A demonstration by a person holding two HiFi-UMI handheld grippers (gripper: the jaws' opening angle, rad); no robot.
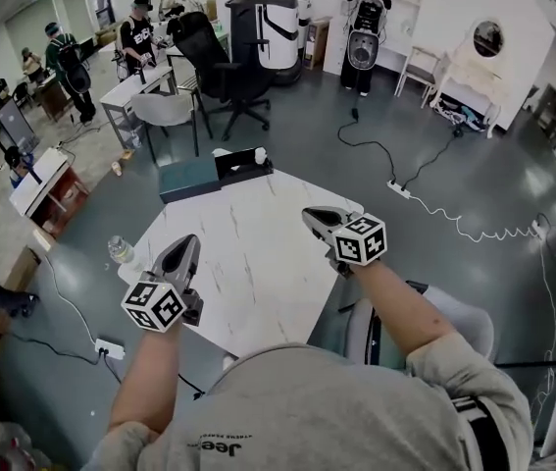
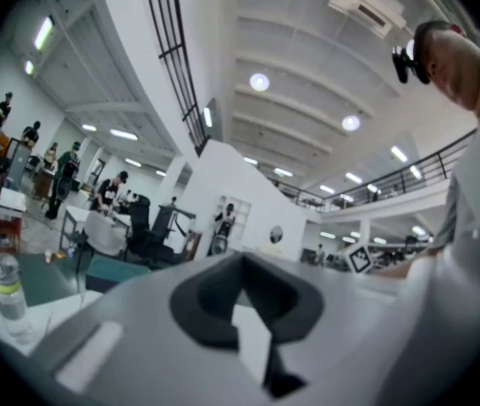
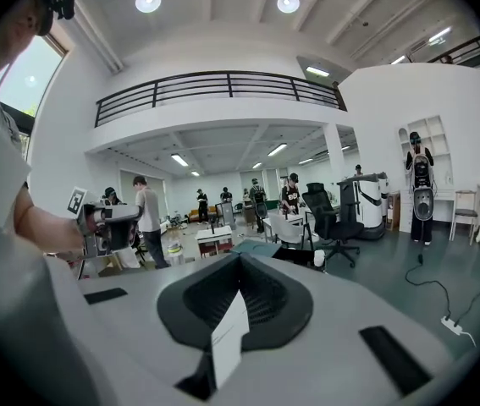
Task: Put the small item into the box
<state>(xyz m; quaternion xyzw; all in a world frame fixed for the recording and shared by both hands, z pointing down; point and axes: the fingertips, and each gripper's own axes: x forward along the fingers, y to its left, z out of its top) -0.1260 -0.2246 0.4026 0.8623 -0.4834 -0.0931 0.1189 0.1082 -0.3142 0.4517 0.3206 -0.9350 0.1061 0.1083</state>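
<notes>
A teal box point(image 1: 187, 177) and a black open box point(image 1: 242, 162) sit at the far edge of the white marble table point(image 1: 248, 263). A small white cup-like item point(image 1: 260, 155) stands by the black box. My left gripper point(image 1: 187, 240) hovers over the table's near left part, jaws together, nothing in them. My right gripper point(image 1: 309, 214) hovers over the near right part, also shut and empty. In the right gripper view the gripper point(image 3: 238, 259) points level toward the teal box point(image 3: 256, 248) and the white item point(image 3: 318, 258). In the left gripper view the gripper point(image 2: 241, 256) has its tips meeting.
A clear water bottle point(image 1: 121, 251) stands at the table's left edge, also seen as the bottle point(image 2: 4, 286) in the left gripper view. Behind the table are a black office chair point(image 1: 214, 62), a white chair point(image 1: 165, 111), desks and several people. Cables and a power strip point(image 1: 398, 189) lie on the floor.
</notes>
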